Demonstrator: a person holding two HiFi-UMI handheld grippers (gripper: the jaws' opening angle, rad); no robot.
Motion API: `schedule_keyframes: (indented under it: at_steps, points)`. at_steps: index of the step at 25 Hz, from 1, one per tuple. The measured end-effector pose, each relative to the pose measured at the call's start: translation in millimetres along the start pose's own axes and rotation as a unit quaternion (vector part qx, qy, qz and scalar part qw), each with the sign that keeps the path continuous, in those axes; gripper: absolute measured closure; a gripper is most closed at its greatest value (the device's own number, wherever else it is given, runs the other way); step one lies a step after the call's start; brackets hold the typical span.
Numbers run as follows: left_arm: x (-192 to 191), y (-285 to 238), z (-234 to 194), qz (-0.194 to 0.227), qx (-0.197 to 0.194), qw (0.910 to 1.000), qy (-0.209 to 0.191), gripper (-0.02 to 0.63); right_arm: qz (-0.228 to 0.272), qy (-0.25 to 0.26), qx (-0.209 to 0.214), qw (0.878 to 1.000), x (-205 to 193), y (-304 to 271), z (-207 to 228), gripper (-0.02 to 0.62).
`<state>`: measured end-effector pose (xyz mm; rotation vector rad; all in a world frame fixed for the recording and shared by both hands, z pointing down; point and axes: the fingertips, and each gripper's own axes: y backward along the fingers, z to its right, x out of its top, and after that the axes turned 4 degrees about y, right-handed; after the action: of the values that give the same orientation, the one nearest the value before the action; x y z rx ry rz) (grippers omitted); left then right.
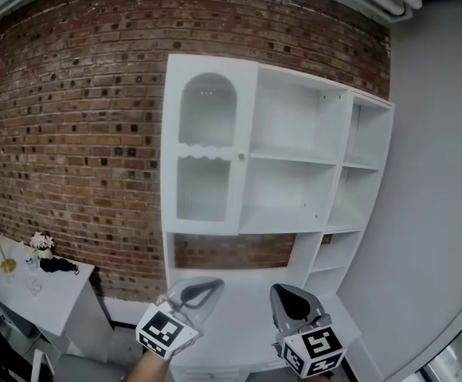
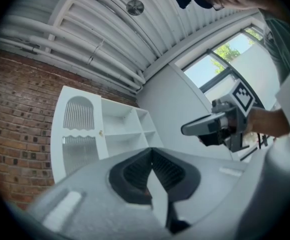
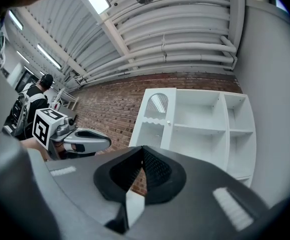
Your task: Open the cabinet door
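Observation:
A tall white cabinet (image 1: 295, 213) stands against the brick wall. Its upper left door (image 1: 207, 150) is closed; it has an arched pane over a ribbed pane and a small round knob (image 1: 241, 157) on its right edge. The shelves to the right of it are open and bare. My left gripper (image 1: 207, 286) and right gripper (image 1: 291, 294) are low in the head view, side by side, well short of the cabinet and apart from the door. Both have their jaws shut with nothing between them. The door (image 2: 79, 134) shows in the left gripper view and the door (image 3: 155, 118) in the right gripper view.
A small white table (image 1: 56, 285) with flowers (image 1: 41, 243) and a black item stands at the lower left. A grey wall (image 1: 438, 213) closes off the right side. A person (image 3: 30, 106) stands far off in the right gripper view.

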<state>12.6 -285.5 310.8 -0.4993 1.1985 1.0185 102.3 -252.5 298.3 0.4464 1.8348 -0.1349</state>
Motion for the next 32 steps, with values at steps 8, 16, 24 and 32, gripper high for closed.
schedule_keyframes:
  at_steps: [8, 16, 24, 32]
  points:
    - [-11, -14, -11, -0.009, 0.008, 0.9999, 0.004, 0.604, -0.004, -0.006, 0.009, 1.0, -8, -18, 13, 0.59]
    - [-19, -40, -15, -0.017, 0.031, 0.9994, 0.002, 0.604, 0.003, -0.008, 0.034, 0.999, -18, -33, 37, 0.589]
    - [-34, -71, -20, -0.031, 0.057, 0.9979, 0.002, 0.604, 0.007, -0.014, 0.061, 0.998, -35, -50, 67, 0.589]
    - [-47, -95, -18, -0.042, 0.086, 0.9954, 0.002, 0.604, 0.019, -0.017, 0.084, 0.996, -49, -61, 98, 0.59]
